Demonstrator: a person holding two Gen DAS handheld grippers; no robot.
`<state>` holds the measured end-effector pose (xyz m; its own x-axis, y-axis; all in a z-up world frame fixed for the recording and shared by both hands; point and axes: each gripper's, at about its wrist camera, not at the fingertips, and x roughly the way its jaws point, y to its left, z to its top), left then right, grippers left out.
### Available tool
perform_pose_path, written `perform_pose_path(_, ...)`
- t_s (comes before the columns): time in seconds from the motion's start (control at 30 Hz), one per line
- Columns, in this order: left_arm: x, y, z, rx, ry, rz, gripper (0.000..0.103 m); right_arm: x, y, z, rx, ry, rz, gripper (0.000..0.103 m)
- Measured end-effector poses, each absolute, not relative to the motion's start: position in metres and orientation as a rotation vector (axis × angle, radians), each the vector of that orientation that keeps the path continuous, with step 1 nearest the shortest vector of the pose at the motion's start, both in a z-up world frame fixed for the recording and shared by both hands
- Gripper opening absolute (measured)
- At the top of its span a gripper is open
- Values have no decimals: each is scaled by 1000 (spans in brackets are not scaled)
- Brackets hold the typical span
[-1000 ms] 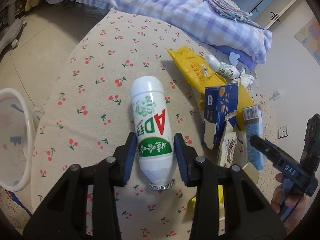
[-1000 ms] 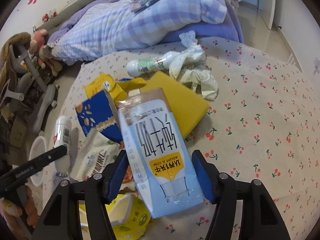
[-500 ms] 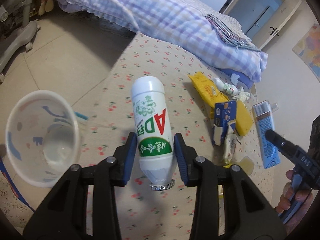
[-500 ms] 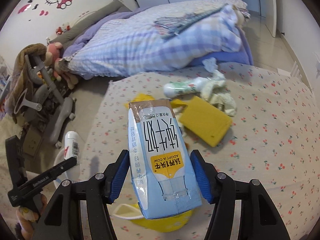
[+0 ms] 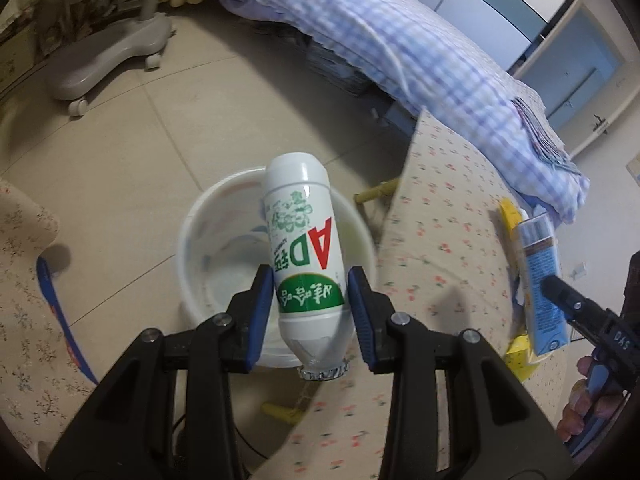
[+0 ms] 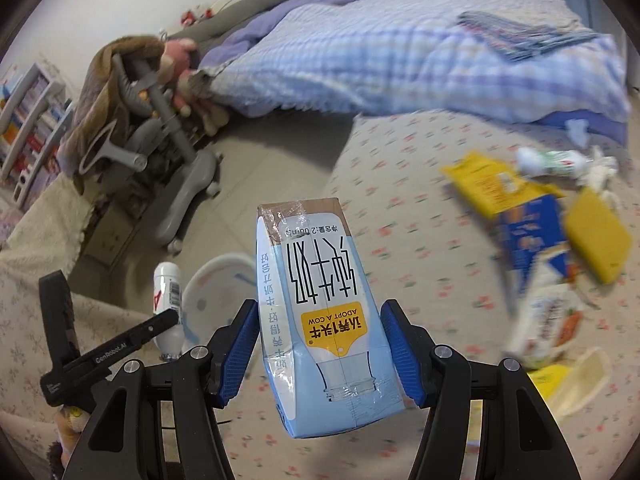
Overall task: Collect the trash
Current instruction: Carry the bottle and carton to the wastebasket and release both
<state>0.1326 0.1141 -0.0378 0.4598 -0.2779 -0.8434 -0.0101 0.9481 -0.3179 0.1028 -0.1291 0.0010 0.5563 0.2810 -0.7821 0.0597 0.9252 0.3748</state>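
Note:
My left gripper [image 5: 310,300] is shut on a white AD drink bottle [image 5: 304,240] with a green label, held in the air over the white trash bin [image 5: 200,232] on the floor. My right gripper [image 6: 320,344] is shut on a light blue milk carton [image 6: 320,304], held above the table edge, with the bin [image 6: 216,280] below to its left. The carton also shows in the left wrist view [image 5: 540,276]. The bottle and left gripper show in the right wrist view [image 6: 168,292].
The cherry-print table [image 6: 420,208] carries a yellow bag [image 6: 480,180], a blue box [image 6: 532,236], a small white bottle [image 6: 552,160], crumpled paper and snack wrappers [image 6: 548,324]. A bed with a checked quilt [image 5: 400,48] and a grey chair base [image 5: 108,60] stand beyond.
Both grippers have swung left off the table with their loads. The bottle now hangs over the bin, and the carton has moved toward the table's left edge.

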Motion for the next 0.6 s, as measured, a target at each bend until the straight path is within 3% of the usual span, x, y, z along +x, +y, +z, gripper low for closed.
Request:
perform_pose_path(0.33,131,176,-51,-357,1110,-144,40,150,-15,-55,306,1099,216,63)
perform_pose_path(0.6,128,191,-58,-338,1121,-169,40,164,21,-71,329,1109,232,64)
